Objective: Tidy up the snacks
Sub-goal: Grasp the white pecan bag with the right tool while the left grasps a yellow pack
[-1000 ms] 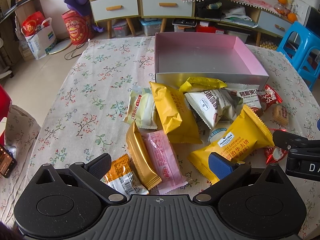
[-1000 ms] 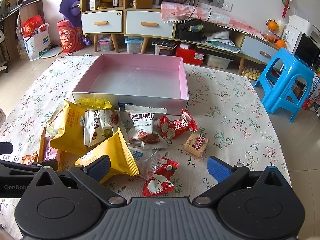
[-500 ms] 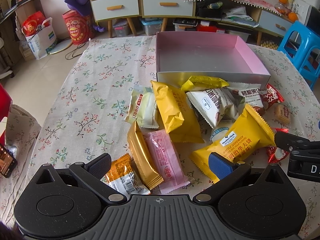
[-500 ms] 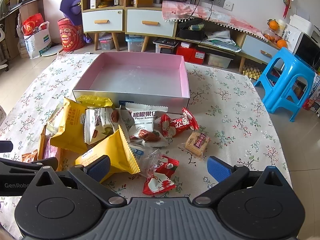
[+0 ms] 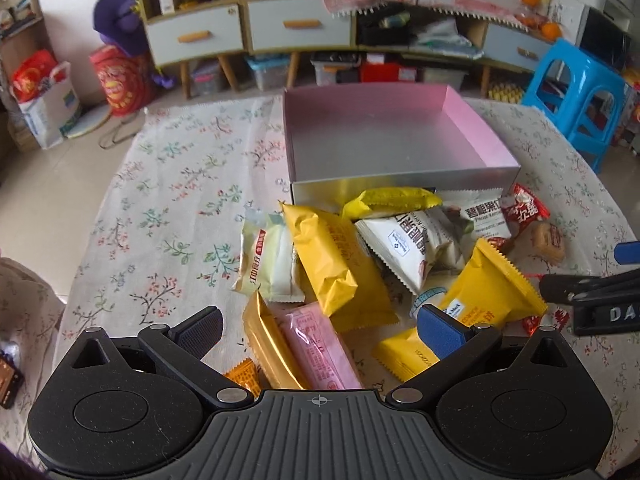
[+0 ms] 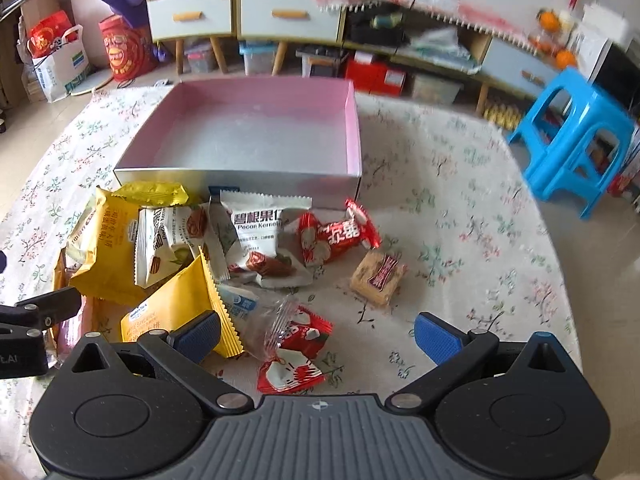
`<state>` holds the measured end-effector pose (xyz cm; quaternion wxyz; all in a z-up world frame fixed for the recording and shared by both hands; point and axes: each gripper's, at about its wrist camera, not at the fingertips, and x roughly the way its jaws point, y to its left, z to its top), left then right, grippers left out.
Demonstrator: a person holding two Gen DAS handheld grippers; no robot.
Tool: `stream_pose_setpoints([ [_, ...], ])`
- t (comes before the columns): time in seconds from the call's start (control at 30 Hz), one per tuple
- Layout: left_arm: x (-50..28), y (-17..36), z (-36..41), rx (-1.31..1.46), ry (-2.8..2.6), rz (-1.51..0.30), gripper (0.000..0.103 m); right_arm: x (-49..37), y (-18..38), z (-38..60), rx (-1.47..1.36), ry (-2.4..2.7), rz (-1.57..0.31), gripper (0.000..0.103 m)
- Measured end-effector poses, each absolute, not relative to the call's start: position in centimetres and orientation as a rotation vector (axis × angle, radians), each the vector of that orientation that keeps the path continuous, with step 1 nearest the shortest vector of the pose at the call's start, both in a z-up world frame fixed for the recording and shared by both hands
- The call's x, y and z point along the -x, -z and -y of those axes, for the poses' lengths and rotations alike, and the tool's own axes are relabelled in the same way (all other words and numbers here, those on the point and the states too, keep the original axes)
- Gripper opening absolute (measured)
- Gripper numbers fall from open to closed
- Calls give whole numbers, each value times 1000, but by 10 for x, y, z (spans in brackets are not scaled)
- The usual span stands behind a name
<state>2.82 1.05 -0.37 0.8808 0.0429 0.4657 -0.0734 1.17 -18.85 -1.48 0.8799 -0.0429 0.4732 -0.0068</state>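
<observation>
A pink-lined box (image 5: pixel 472 128) (image 6: pixel 352 120) stands empty on the floral tablecloth. A heap of snack packets lies in front of it: yellow packets (image 5: pixel 336 264), white nut packets (image 5: pixel 412 240) (image 6: pixel 256 228), a pink bar (image 5: pixel 316 348), a gold bar (image 5: pixel 264 340) and red candies (image 6: pixel 336 236) (image 6: pixel 292 352). My left gripper (image 5: pixel 320 328) is open, its fingers straddling the gold and pink bars. My right gripper (image 6: pixel 316 334) is open above the red candies at the heap's right side. A tan biscuit (image 6: pixel 378 278) lies apart.
The round table's edge (image 6: pixel 560 280) drops off to the right, near a blue stool (image 6: pixel 576 136). Cabinets (image 5: pixel 280 28) and bags (image 5: pixel 44 96) stand on the floor beyond the table. Bare tablecloth (image 5: pixel 168 208) lies left of the heap.
Both grippers have moved forward and lower toward the heap. The left gripper now straddles the gold and pink bars. The right one is closer to the red candies.
</observation>
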Motion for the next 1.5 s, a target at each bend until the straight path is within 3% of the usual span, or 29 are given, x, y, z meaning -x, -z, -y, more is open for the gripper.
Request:
stream_pose_setpoints([
  [0.2,-53,4,-16,-114,218,-1053,103,-33,12,186,126,-17,-1035,92],
  [0.4,-83,7,-31,32,237,-1076,102,-73,22,196,73,-34,-1174,92],
  [0.5,-92,19,-40,152,278,-1100,95,-87,26,205,-30,-54,-1166,90],
  [0.67,-103,29,-46,258,339,-1124,80,-104,37,220,-253,-125,-1185,70],
  [0.83,-113,41,-53,328,338,-1166,54,-111,49,223,-351,-175,-1199,55],
  [0.9,-116,48,-54,357,336,-1193,48,-112,52,219,-347,-180,-1207,50],
  [1.33,-122,63,-49,426,309,-1208,33,-117,60,211,-317,-195,-1187,34],
  [1.5,-116,58,-55,415,293,-1176,31,-114,55,210,-286,-199,-1167,21],
])
